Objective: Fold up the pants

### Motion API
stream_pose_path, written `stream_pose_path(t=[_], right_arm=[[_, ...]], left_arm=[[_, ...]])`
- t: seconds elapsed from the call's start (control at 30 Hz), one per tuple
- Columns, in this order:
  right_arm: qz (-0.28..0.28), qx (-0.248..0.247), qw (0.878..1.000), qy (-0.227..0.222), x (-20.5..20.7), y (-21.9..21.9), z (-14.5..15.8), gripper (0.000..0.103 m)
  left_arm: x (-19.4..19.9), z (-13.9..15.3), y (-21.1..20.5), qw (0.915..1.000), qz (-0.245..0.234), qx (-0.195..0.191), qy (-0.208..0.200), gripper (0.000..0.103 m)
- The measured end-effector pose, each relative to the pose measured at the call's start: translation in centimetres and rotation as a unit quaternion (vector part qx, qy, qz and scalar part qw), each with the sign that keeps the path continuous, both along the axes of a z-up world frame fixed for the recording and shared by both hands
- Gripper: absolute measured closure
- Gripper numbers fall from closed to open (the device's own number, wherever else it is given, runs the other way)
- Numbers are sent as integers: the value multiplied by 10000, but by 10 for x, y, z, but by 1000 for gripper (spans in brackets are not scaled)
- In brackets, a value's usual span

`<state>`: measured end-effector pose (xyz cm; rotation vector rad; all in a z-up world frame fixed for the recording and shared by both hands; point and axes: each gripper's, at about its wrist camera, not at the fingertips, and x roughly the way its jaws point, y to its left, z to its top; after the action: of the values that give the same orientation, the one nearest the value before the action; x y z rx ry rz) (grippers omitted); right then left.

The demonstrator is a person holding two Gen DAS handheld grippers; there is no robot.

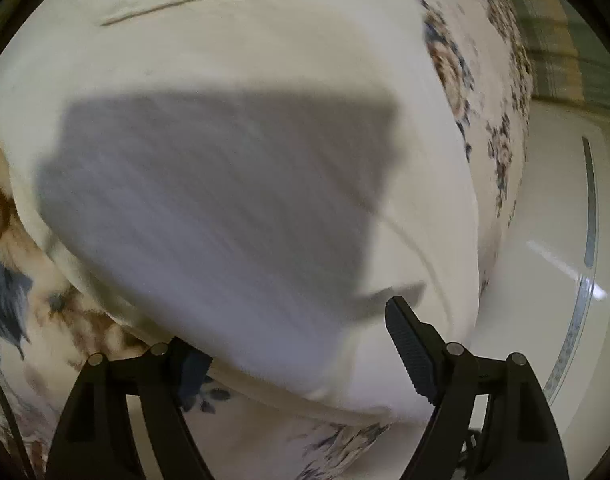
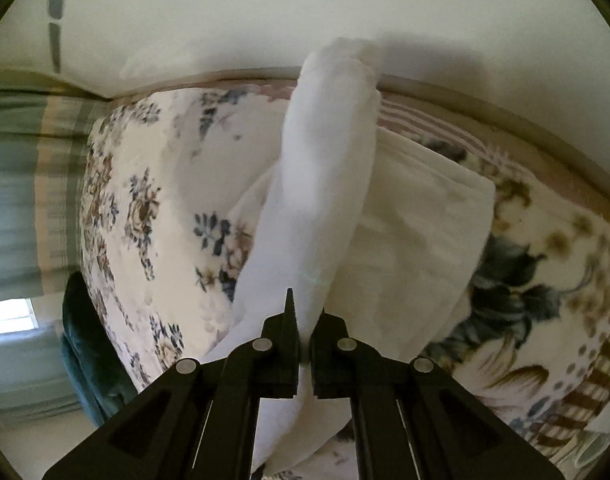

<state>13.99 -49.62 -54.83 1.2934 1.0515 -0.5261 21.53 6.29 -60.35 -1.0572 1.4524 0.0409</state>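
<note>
1. The pants (image 2: 317,200) are white, soft and thick-looking, lying on a floral bedspread (image 2: 145,208) patterned with blue and brown flowers.
2. In the right wrist view, 1 strip of the white cloth rises from the pile straight into the right gripper (image 2: 303,320), whose 2 jaws are clamped on it, pads pressing the fabric; the rest lies in flat folded layers just beside it.
3. In the left wrist view, the pants (image 1: 245,80) fill most of the frame, blurred, under a broad grey shadow. The left gripper (image 1: 301,344) stands partly open astride the cloth's near edge: one finger (image 1: 409,344) lies above the fabric, the other is hidden beneath it. Whether the pads press is unclear.
4. Only the right view shows a striped green curtain (image 2: 25,200), a bright window (image 2: 9,316) and a dark green cushion (image 2: 89,340). Pale wall (image 2: 345,8) stands behind the bed.
</note>
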Motion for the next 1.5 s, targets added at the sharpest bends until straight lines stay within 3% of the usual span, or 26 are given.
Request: stream_pose_path(t=[0.03,0.07,0.13,0.27,0.33,0.4,0.5,0.57,0.6,0.63,0.7,0.8,0.9,1.0,1.03,1.07,1.1,1.17,1.23,1.27,1.3,1.37,1.4,1.47,1.5], right_arm=[[0,17,10000,19,-2,0,-1,98],[26,9,10000,14,-4,0,-1,98],[91,-30,10000,4,-11,1,2,98],[234,1,9997,112,-30,7,4,98],[502,21,9982,335,-34,10,-8,98],[762,248,9938,771,-38,9,-35,95],[730,711,9864,1288,-52,1,-64,79],[518,655,9891,1215,-63,-8,-57,59],[478,432,9901,1244,-68,-14,-47,38],[462,241,9905,1273,-70,-17,-39,30],[541,-246,9901,1270,-67,-27,-20,30],[808,-504,9880,1212,-49,-39,-13,30],[933,-812,9824,1398,-26,-60,-19,30],[1108,-1223,9740,1552,-4,-72,-24,30],[1366,-1305,9692,1580,7,-73,-29,35],[1601,-1335,9645,1622,15,-72,-34,49],[1903,-1391,9576,1657,26,-67,-37,92],[2189,-1731,9491,1458,42,-55,-24,93],[2370,-2592,9189,1796,53,-51,-12,93],[2275,-2579,9161,2061,54,-58,-20,93],[2028,-2088,9322,2151,51,-70,-35,92],[1683,-1355,9529,2128,49,-75,-43,88],[1574,-1187,9631,1830,51,-66,-33,86],[1664,-1365,9655,1468,60,-36,-8,46],[1760,-1553,9630,1327,66,-14,5,13]], left_arm=[[0,1,2,9999,25,118,-5,54],[1,5,4,9996,-43,288,11,85],[-2,18,11,9986,-73,502,-116,95],[-13,34,12,9939,-480,980,-175,96],[-17,15,14,9921,-657,1062,101,92],[-23,-8,23,9939,-527,844,482,90],[-23,-8,29,9950,-510,697,493,86],[-21,3,24,9917,-764,953,403,81],[-22,9,20,9888,-877,1137,396,73],[-24,15,15,9861,-983,1293,342,68],[-24,25,1,9798,-1266,1538,183,56],[-16,40,-35,9579,-1925,2123,-185,45],[-2,42,-68,9405,-2297,2462,-450,44],[21,40,-87,9386,-2432,2371,-609,44],[26,40,-94,9368,-2491,2369,-655,44],[33,39,-102,9348,-2545,2375,-706,44],[36,41,-106,9341,-2568,2363,-751,44],[43,48,-110,9294,-2586,2483,-876,44],[31,59,-95,9273,-2508,2612,-948,44],[30,61,-89,9282,-2443,2645,-937,44],[30,64,-79,9309,-2376,2624,-900,44],[27,73,-57,9354,-2259,2580,-865,44],[30,80,-44,9366,-2172,2599,-901,44],[32,91,-22,9350,-2195,2618,-955,44],[34,97,-8,9345,-2166,2645,-991,44]])
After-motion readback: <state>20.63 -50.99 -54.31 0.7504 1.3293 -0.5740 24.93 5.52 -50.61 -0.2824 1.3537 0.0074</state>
